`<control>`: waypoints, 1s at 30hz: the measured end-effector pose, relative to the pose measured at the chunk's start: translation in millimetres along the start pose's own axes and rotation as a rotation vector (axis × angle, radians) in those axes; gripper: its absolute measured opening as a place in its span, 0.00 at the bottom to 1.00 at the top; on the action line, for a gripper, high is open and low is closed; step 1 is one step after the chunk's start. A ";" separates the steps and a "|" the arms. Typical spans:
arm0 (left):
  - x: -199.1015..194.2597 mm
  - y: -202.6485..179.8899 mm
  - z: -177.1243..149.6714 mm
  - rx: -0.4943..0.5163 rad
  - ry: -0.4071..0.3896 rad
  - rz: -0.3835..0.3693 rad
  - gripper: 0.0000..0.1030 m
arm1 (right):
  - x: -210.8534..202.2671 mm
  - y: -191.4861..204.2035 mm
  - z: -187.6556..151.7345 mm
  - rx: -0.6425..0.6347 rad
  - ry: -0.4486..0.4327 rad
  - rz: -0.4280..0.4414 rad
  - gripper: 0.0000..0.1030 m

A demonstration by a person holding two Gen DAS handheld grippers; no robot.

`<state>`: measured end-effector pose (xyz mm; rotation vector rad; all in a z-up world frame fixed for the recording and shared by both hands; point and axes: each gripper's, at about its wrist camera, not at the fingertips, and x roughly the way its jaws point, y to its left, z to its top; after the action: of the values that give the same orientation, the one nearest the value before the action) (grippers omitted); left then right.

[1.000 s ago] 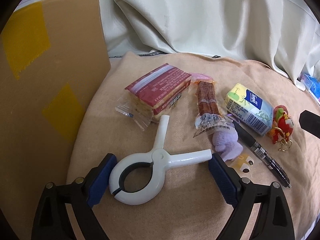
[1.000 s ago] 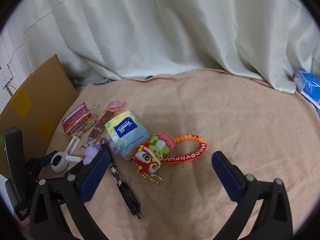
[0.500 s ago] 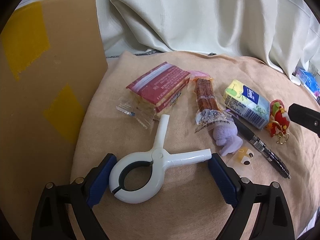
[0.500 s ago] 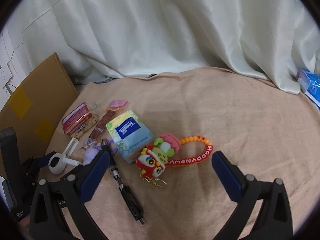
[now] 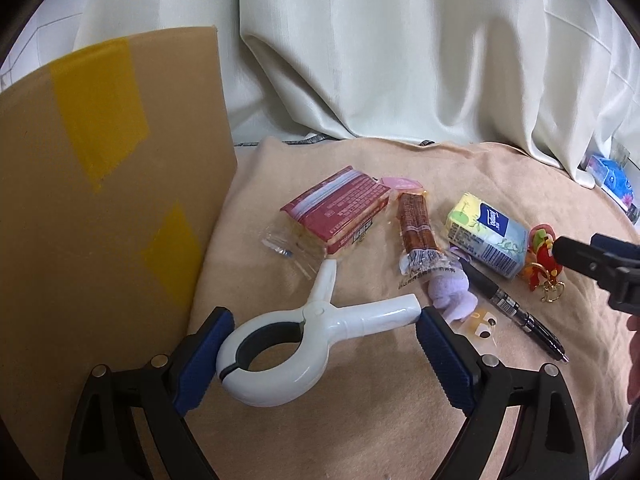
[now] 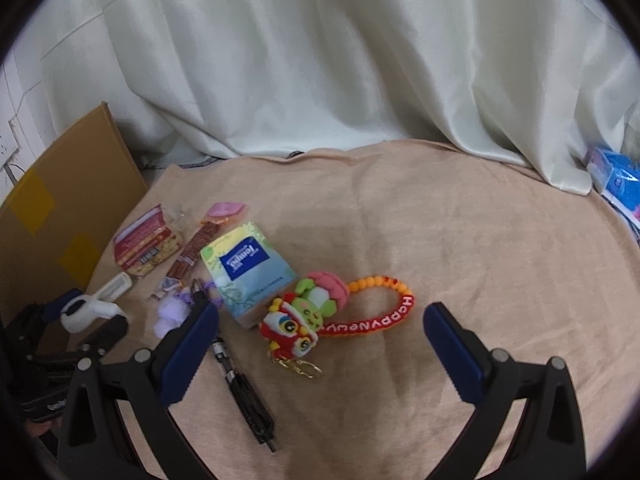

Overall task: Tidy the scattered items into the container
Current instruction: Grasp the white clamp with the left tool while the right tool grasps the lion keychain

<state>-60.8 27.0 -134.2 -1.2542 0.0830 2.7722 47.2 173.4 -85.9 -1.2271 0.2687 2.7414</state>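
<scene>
A white spring clamp is gripped across its width by my left gripper: one blue pad presses its ring, the other the end of one handle. It hangs just above the tan cloth beside the cardboard box. Beyond it lie a red cracker pack, a sausage stick, a tissue pack, a purple plush bit and a black pen. My right gripper is open over a red lion keychain with a beaded loop, touching nothing.
A white curtain hangs behind the tan cloth. Blue packets lie at the far right edge. A small pink item sits behind the sausage stick. The right gripper's finger shows at the right in the left wrist view.
My left gripper has risen a little with the white clamp between its pads, and the clamp's far handle now looks shorter. The right gripper has stayed where it was.
</scene>
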 end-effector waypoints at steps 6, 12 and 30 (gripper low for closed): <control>-4.8 1.5 1.2 -0.003 -0.009 -0.019 0.90 | 14.7 -4.4 -1.7 0.014 0.028 -0.020 1.00; -6.4 1.4 1.0 0.003 -0.010 -0.027 0.90 | 20.1 3.4 -2.1 0.005 0.021 -0.006 0.99; -44.0 -5.0 22.3 0.000 -0.119 -0.030 0.90 | -37.0 3.7 19.3 -0.015 -0.103 0.049 0.34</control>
<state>-48.1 31.1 -86.5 -1.0786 0.0544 2.8134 57.0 172.4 -45.2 -1.0928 0.2711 2.8426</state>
